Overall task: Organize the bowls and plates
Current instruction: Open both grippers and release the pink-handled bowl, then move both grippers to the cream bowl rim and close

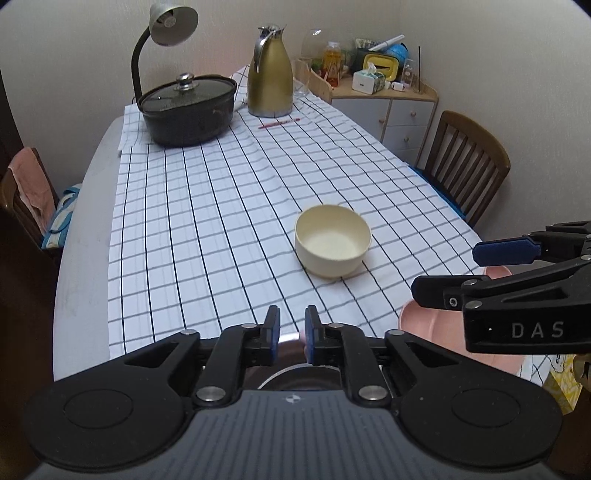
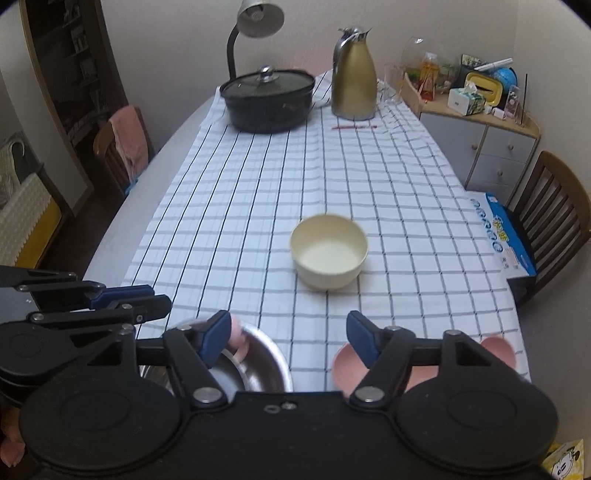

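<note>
A cream bowl [image 1: 332, 245] stands empty on the checked tablecloth, mid table; it also shows in the right wrist view [image 2: 328, 253]. A steel bowl [image 2: 258, 362] with something pink inside sits at the near edge, under my left gripper [image 1: 292, 334], whose jaws are narrowly apart over its rim [image 1: 291, 336]. A pink plate [image 1: 424, 323] lies near right, also in the right wrist view [image 2: 347, 363]. My right gripper [image 2: 290, 339] is open and empty above the near edge, between steel bowl and pink plate; it also shows in the left wrist view [image 1: 447, 271].
A black lidded pot [image 1: 188, 109], a gold jug [image 1: 269, 74], a glass [image 1: 301, 79], a desk lamp [image 1: 166, 33] and a red pen [image 1: 279, 123] are at the far end. Chairs [image 1: 465, 166] flank the table. A cabinet [image 1: 399, 110] stands far right.
</note>
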`<move>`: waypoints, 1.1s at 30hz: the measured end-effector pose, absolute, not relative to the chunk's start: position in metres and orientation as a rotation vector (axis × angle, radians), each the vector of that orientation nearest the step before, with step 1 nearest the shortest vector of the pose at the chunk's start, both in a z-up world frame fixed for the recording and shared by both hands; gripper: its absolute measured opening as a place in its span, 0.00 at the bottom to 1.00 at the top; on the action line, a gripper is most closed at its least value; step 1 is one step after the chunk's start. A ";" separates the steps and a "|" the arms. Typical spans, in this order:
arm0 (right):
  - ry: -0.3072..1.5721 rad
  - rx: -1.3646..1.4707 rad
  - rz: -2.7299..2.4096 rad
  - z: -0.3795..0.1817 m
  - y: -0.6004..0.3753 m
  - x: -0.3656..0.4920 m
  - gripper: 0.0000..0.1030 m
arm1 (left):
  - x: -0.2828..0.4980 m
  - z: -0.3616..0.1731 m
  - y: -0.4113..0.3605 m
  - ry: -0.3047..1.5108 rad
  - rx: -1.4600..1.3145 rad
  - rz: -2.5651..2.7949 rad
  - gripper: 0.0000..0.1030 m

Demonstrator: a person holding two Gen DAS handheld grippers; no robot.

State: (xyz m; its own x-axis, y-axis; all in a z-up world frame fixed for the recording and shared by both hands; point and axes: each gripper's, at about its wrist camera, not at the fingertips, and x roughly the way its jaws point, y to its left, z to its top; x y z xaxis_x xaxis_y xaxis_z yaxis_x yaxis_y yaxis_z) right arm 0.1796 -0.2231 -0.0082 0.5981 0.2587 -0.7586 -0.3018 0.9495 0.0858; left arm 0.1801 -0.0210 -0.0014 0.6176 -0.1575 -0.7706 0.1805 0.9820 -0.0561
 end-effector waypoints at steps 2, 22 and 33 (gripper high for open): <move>0.861 -0.049 0.332 -0.005 -0.231 0.188 0.70 | 0.188 0.002 -0.026 0.869 0.021 -0.181 0.37; 0.855 -0.057 0.405 -0.017 -0.279 0.310 0.96 | 0.312 -0.021 -0.053 0.902 -0.057 -0.061 0.72; 0.965 -0.069 0.403 -0.074 -0.276 0.366 0.92 | 0.369 -0.078 -0.066 1.019 -0.038 -0.051 0.72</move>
State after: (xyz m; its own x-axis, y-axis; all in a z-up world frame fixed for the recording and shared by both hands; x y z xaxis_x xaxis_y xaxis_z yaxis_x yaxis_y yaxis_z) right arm 0.3663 -0.2762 -0.0743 0.5016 0.3025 -0.8105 -0.3637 0.9238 0.1198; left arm 0.3695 -0.0658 -0.0776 0.5236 -0.0605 -0.8498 0.0249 0.9981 -0.0557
